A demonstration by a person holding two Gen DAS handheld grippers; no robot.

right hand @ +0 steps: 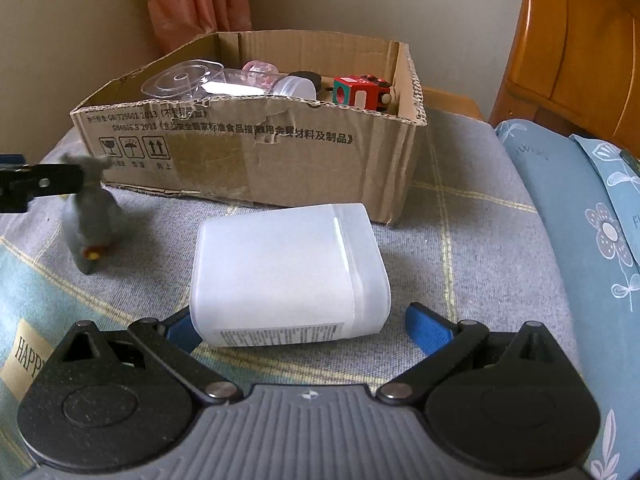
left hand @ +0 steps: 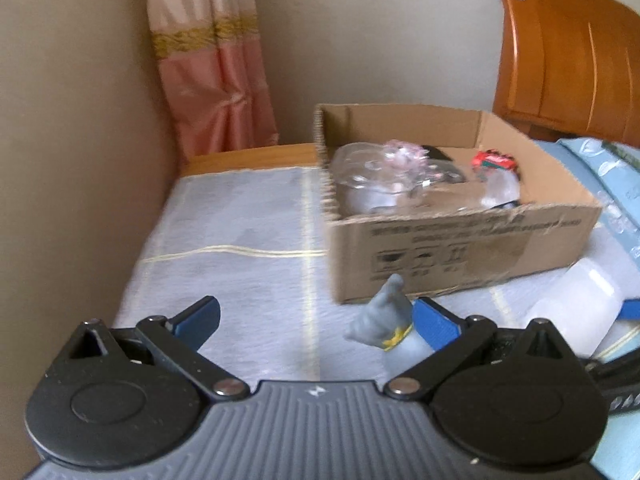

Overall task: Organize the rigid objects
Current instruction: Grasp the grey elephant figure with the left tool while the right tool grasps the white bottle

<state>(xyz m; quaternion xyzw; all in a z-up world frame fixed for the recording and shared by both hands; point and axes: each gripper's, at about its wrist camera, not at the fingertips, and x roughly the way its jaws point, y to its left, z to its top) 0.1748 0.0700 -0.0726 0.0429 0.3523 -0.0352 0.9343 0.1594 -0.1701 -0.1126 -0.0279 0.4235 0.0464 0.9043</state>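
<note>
A grey toy figure (left hand: 382, 322) with a yellow mark stands on the bedspread just in front of the cardboard box (left hand: 460, 240). My left gripper (left hand: 316, 320) is open, and the toy sits between its fingers, close against the right finger (left hand: 436, 320). A white translucent plastic container (right hand: 288, 272) lies on its side. My right gripper (right hand: 300, 328) is open around its near end, the left finger partly hidden behind it. The box (right hand: 256, 152) holds a clear plastic container (right hand: 180, 80), a pink-topped item, a white jar and a red toy block (right hand: 360, 92).
A grey checked bedspread (left hand: 240, 232) covers the bed. A wall runs along the left, with a pink curtain (left hand: 212, 60) in the corner. A wooden headboard (right hand: 580, 48) and blue floral pillows (right hand: 580, 208) lie to the right. The left gripper's arm (right hand: 44, 182) reaches in beside the toy.
</note>
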